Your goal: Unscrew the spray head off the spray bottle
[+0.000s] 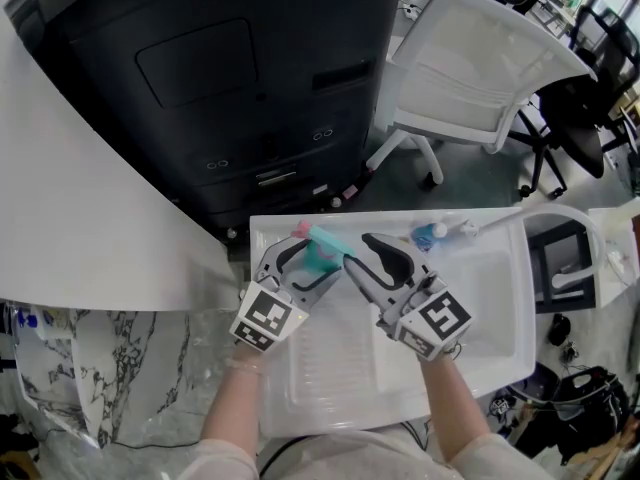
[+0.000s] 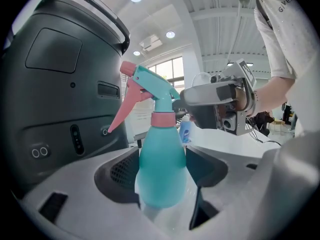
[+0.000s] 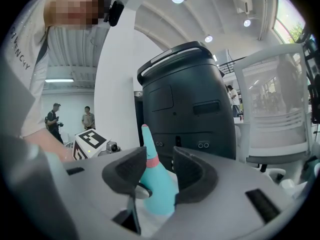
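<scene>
Barely started: spray head (image 2: 150,86) still seated on spray bottle (image 2: 160,184), pink collar (image 2: 163,118) flush. Left gripper (image 2: 162,170) jaws clamp bottle body at tray's (image 1: 480,368) 11 o'clock. Right gripper (image 3: 160,160), at bottle's 3 o'clock, jaws half-wide round neck, apparently not gripping; all unscrewing left

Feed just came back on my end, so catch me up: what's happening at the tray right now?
A person works with a claw in each hand over the white tray. The left claw is clamped on the body of the teal spray bottle. The right claw stands open around the bottle's neck, at the pink collar, not yet pressing on it. The spray head is still screwed on.
</scene>
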